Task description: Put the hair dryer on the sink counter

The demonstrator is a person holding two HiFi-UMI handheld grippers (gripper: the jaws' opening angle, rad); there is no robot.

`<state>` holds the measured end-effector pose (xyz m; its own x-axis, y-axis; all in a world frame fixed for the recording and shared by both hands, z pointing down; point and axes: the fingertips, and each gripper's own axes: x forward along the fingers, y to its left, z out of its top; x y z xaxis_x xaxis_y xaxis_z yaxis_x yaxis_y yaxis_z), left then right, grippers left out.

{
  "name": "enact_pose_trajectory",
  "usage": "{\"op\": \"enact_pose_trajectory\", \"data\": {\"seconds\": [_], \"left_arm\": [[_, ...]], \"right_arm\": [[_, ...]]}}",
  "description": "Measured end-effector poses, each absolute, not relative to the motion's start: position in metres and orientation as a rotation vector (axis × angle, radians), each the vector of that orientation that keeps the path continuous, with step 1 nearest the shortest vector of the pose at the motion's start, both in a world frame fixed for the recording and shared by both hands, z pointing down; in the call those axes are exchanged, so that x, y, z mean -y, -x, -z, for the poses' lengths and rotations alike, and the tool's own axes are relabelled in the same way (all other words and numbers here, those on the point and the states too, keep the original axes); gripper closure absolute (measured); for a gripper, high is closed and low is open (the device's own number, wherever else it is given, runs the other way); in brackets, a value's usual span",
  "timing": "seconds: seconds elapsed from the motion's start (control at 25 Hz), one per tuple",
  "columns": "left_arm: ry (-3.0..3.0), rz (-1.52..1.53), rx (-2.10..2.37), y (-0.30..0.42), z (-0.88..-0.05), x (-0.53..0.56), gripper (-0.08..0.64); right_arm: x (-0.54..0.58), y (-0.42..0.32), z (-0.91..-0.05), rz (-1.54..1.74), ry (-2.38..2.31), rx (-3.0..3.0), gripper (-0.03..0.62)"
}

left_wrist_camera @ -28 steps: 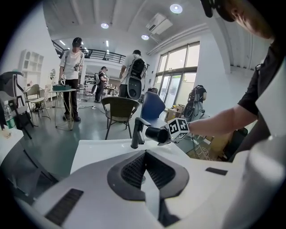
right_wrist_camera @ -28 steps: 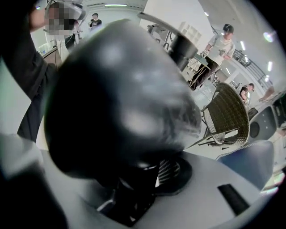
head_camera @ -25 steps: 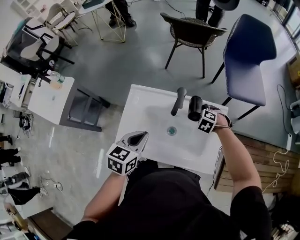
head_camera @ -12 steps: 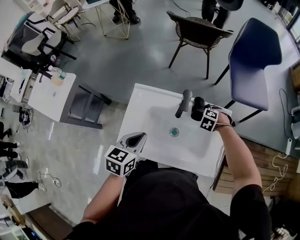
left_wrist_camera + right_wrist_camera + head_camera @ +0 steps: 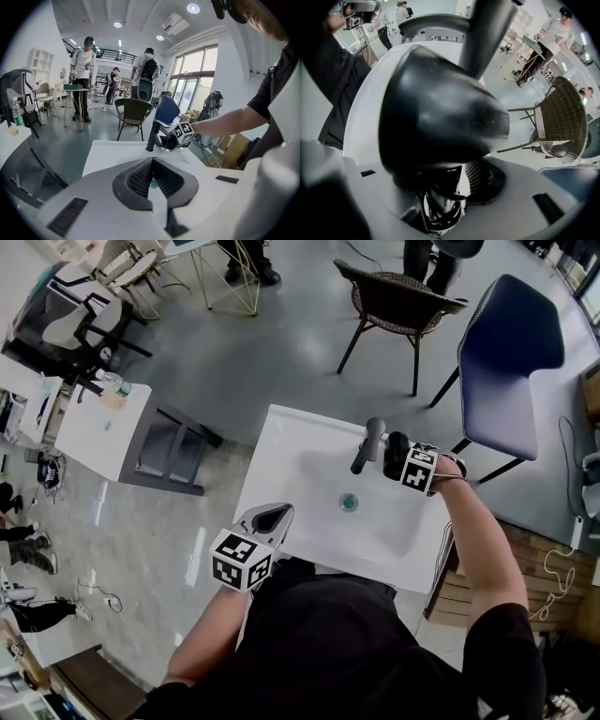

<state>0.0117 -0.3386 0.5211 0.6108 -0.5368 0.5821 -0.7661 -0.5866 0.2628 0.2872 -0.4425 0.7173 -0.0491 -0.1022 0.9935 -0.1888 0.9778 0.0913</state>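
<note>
A black hair dryer (image 5: 395, 454) stands at the back right of the white sink counter (image 5: 281, 446), just right of the black faucet (image 5: 366, 442). My right gripper (image 5: 405, 465) points straight down over it. In the right gripper view the dryer's body (image 5: 440, 108) fills the picture and its handle runs down between the jaws of the right gripper (image 5: 450, 187). These jaws have just been opening, and a pale strip shows between the handle and one pad. My left gripper (image 5: 286, 510) hovers at the counter's front left edge, shut and empty.
A blue chair (image 5: 506, 343) and a dark wicker chair (image 5: 394, 296) stand behind the counter. A white side table (image 5: 98, 432) with a bottle is at the left. Wooden slats (image 5: 469, 587) lie to the right. The drain (image 5: 349, 502) sits mid-basin.
The right gripper's marker cube has tipped slightly toward the back of the counter. The hair dryer stays beside the faucet. The left gripper has not moved.
</note>
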Motion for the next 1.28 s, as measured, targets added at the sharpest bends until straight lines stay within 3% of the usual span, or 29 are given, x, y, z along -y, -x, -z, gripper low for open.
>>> {"op": "enact_pose_trajectory", "data": {"seconds": [0.84, 1.28], "left_arm": [[-2.361, -0.619, 1.008, -0.027, -0.519, 0.330, 0.560], [-2.395, -0.600, 1.016, -0.050, -0.512, 0.322, 0.560]], "right_arm": [[0.430, -0.288, -0.718, 0.034, -0.310, 1.653, 0.368], [0.419, -0.304, -0.666, 0.141, -0.466, 1.709, 0.364]]}}
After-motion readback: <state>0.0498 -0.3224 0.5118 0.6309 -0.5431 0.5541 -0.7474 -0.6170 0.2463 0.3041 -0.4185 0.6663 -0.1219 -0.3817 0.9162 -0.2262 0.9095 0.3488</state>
